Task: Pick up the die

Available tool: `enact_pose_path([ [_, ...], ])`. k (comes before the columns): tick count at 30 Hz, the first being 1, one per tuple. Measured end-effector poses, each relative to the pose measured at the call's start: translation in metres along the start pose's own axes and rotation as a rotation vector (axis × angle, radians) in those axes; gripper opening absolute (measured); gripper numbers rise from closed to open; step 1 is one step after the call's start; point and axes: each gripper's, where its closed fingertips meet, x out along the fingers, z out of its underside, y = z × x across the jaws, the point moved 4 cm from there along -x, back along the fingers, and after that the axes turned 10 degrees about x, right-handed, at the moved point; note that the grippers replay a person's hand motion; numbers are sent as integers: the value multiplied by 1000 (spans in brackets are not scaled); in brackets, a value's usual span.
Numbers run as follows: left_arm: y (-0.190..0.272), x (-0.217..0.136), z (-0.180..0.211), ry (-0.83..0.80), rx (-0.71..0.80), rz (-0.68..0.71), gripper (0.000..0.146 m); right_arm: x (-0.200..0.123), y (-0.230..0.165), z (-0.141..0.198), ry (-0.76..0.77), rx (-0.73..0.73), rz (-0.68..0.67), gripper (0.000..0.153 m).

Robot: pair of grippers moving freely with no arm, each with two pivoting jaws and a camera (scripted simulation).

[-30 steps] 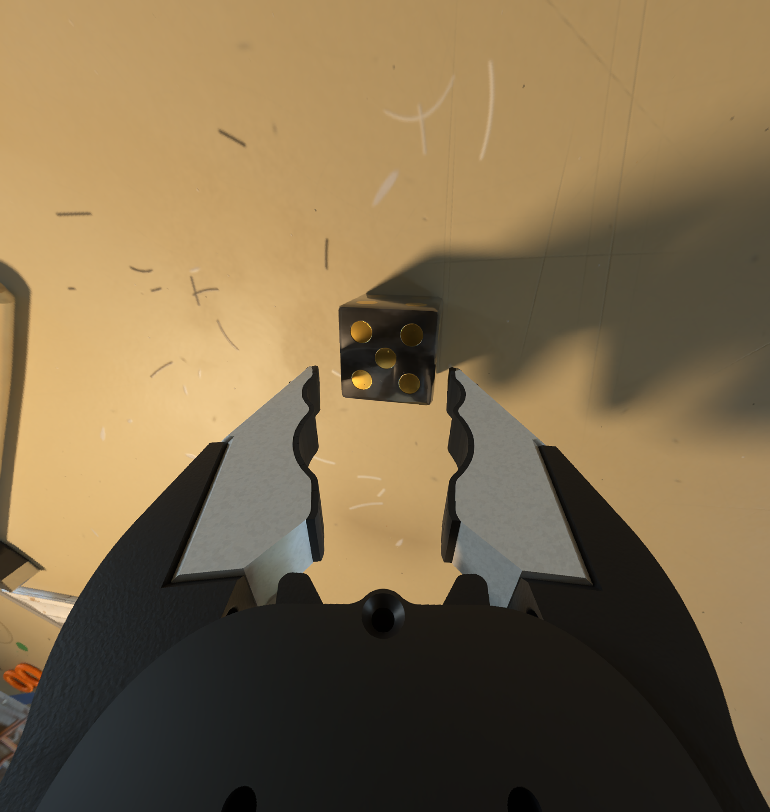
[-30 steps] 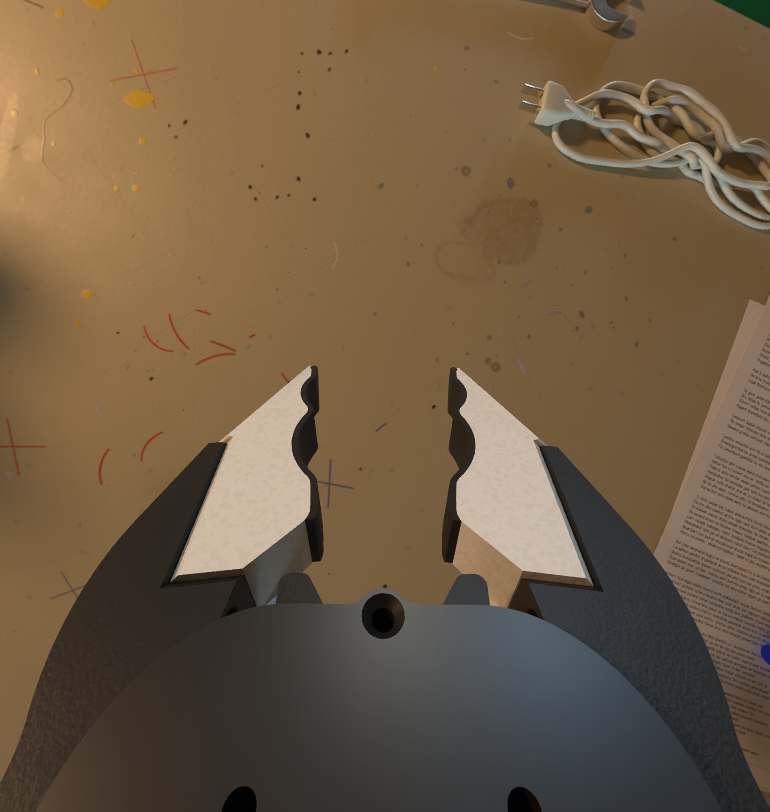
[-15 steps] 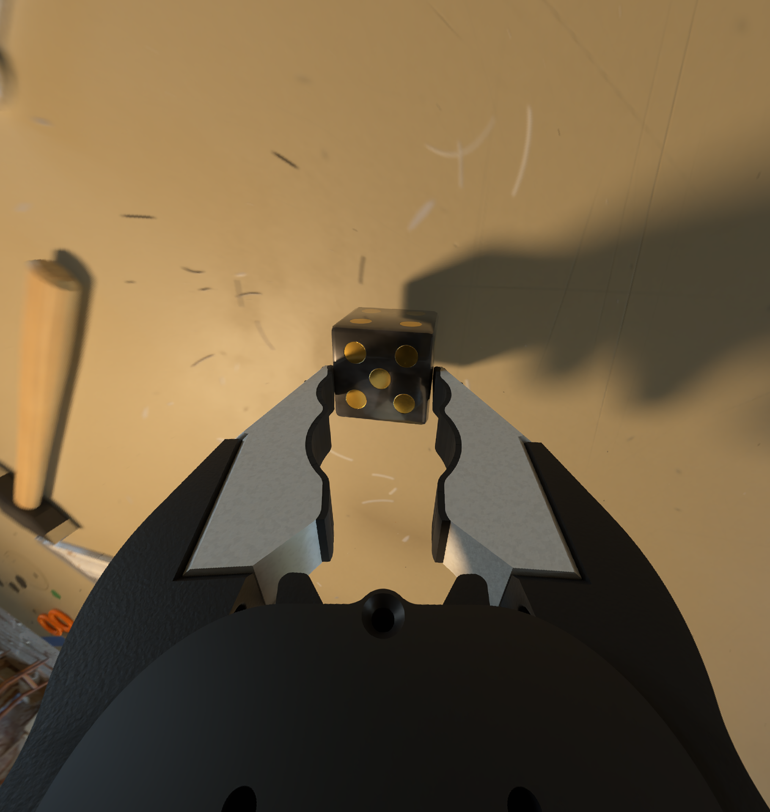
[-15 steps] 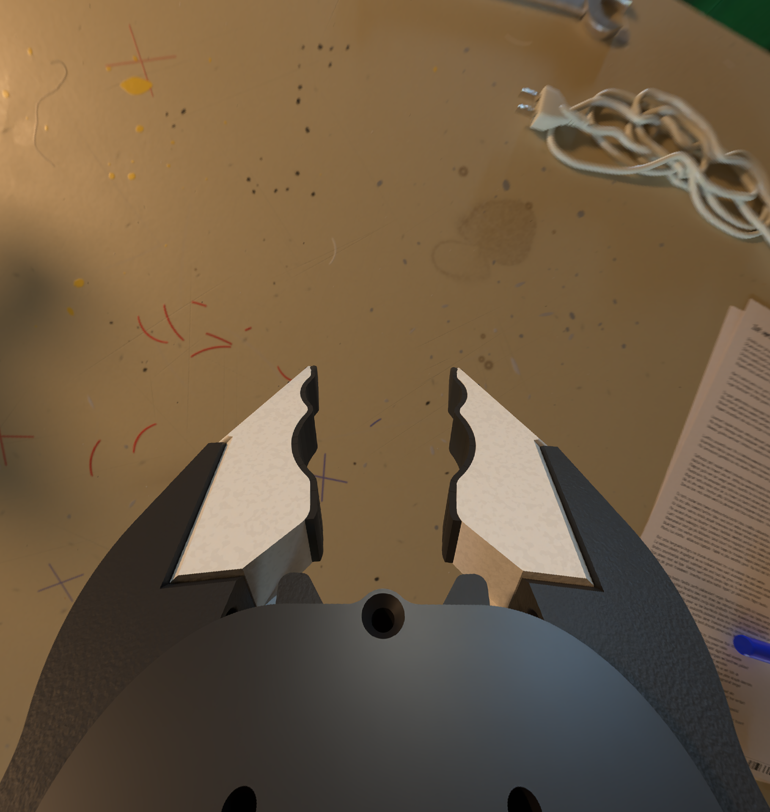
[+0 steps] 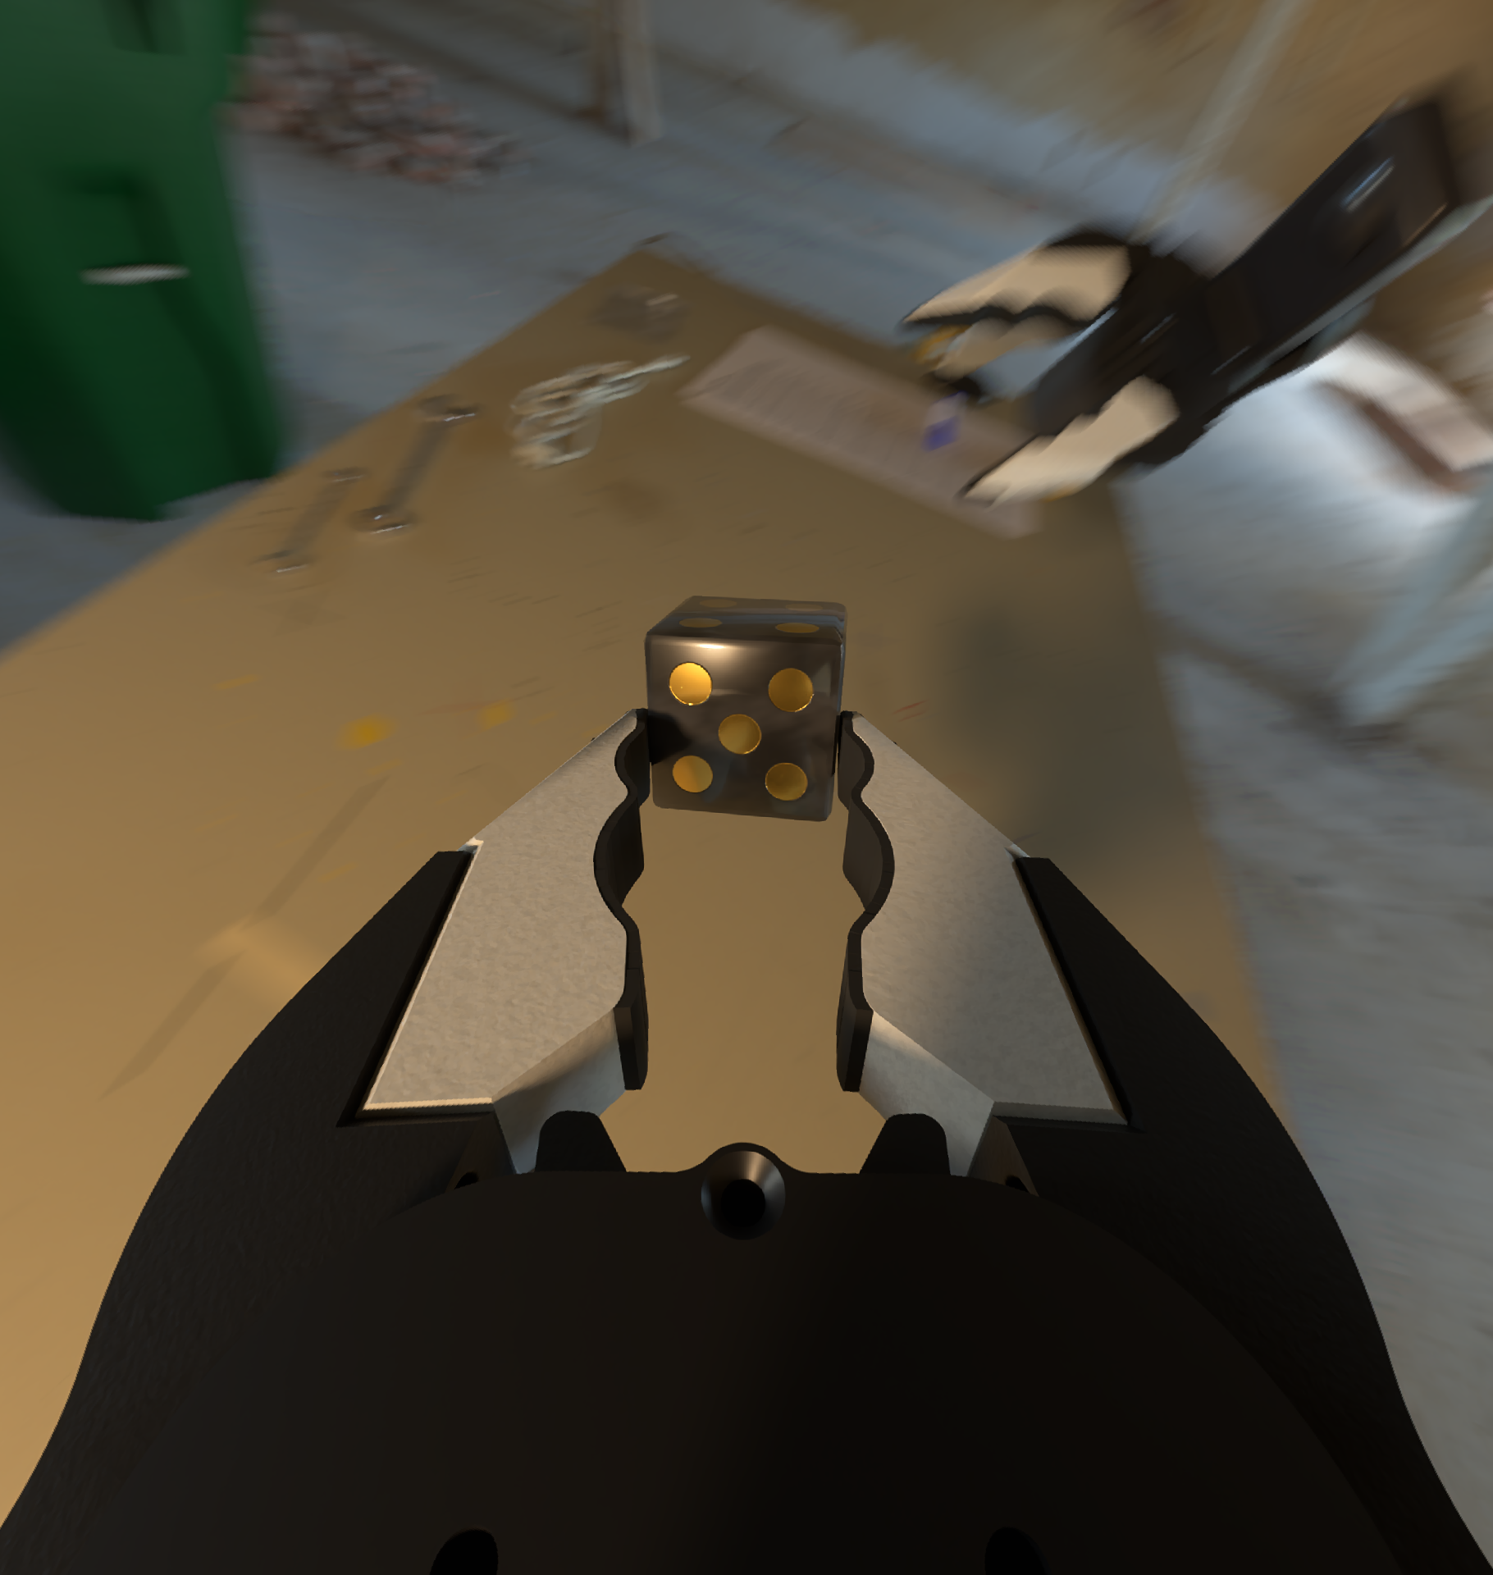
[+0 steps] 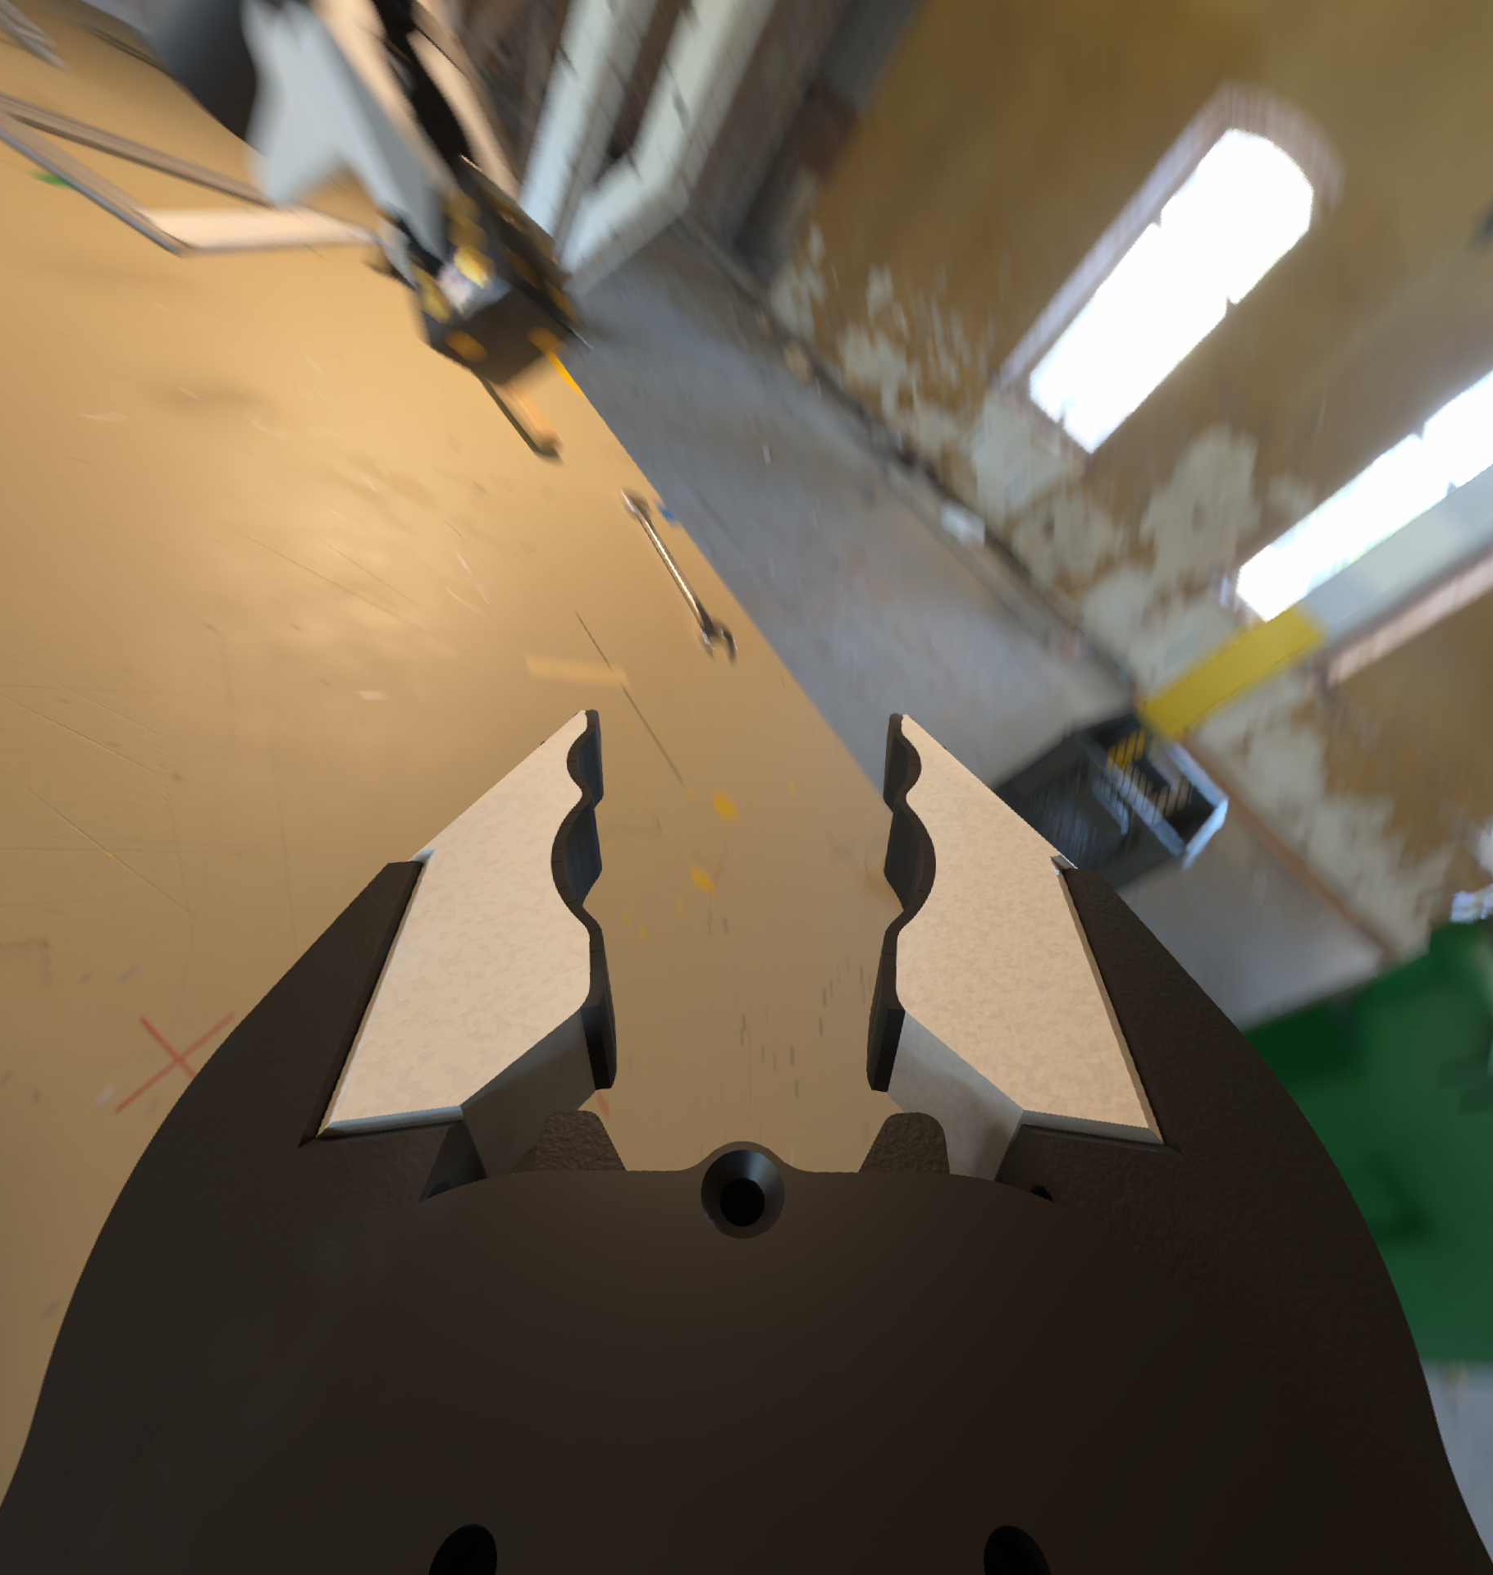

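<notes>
The die (image 5: 741,724) is a black cube with gold pips. It sits between the tips of my left gripper (image 5: 743,735), which is shut on its two sides and holds it in the air above the brown table (image 5: 215,852). My right gripper (image 6: 743,724) is open and empty above the table; it also shows blurred at the upper right of the left wrist view (image 5: 1067,366). In the right wrist view the die (image 6: 483,320) shows blurred at the upper left, in the other gripper.
Wrenches (image 5: 385,486), a coiled white cable (image 5: 581,409) and printed paper (image 5: 811,392) lie on the far part of the table. A wrench (image 6: 683,579) lies by the table edge. A green object (image 5: 87,256) stands beyond the table.
My left gripper has shut on the die and lifted it off the table, tilting up from looking down. My right gripper has also swung up and away, still open.
</notes>
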Motion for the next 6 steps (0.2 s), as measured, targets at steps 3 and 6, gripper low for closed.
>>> enact_pose_path([
  [3, 34, 38, -15, 106, -137, 288, 44, 13, -48, -17, 148, -206, -30, 73],
  [6, 54, 63, -18, 154, -260, 475, 43, 17, -79, -24, 246, -365, -3, 75],
])
